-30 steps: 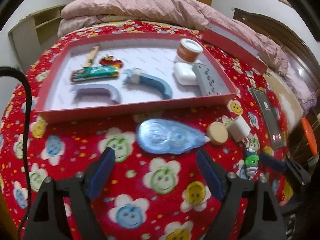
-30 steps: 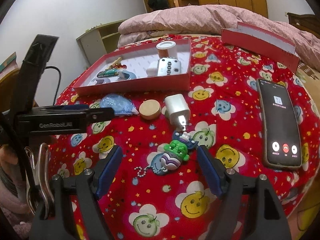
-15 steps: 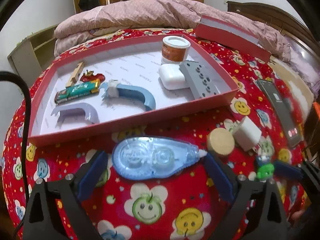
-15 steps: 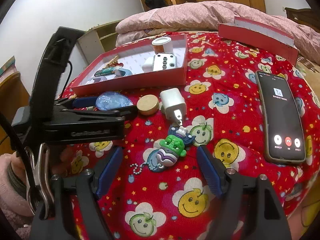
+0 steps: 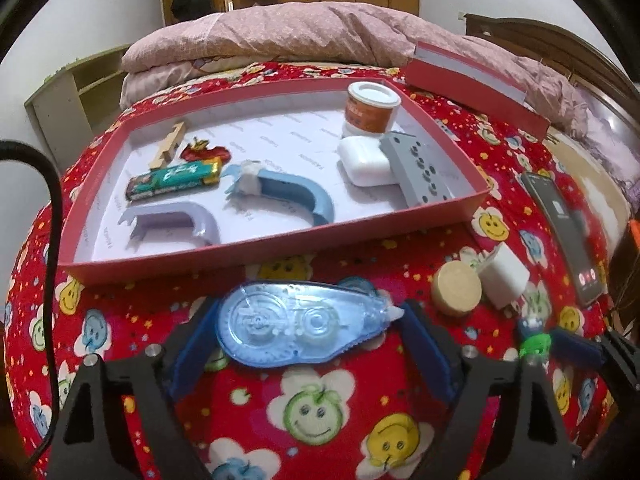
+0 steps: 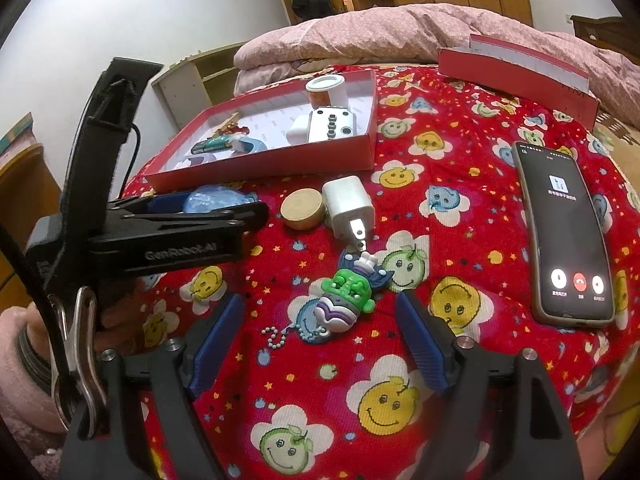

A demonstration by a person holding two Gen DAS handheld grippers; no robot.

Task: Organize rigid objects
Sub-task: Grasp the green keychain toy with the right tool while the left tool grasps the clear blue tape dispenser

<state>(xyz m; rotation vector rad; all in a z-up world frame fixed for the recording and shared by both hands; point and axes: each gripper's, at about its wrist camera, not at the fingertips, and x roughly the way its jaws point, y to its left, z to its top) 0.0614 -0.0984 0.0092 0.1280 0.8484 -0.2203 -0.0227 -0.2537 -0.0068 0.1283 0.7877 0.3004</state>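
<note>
A clear blue correction-tape dispenser [image 5: 296, 322] lies flat on the red smiley-face cover, just before the red box tray [image 5: 280, 240]. My left gripper [image 5: 310, 308] straddles the dispenser lengthwise; its jaws are closing, with the blue pads close to both ends and no press that I can see. From the right wrist view the left gripper [image 6: 224, 206] reaches in from the left around the dispenser [image 6: 212, 200]. My right gripper [image 6: 319, 300] stands open, its jaws opening a little, on either side of a green and purple keychain figure [image 6: 346, 296] without touching it.
A wooden disc [image 6: 302, 208] and a white charger plug [image 6: 350, 204] lie between the two grippers. On the right is a phone [image 6: 564, 232] with its screen lit. The tray holds several items. Its lid [image 6: 516, 68] leans on the pink quilt behind.
My left gripper has moved forward and down, so the dispenser now lies between its fingers instead of ahead of them. The right gripper has kept still around the keychain.
</note>
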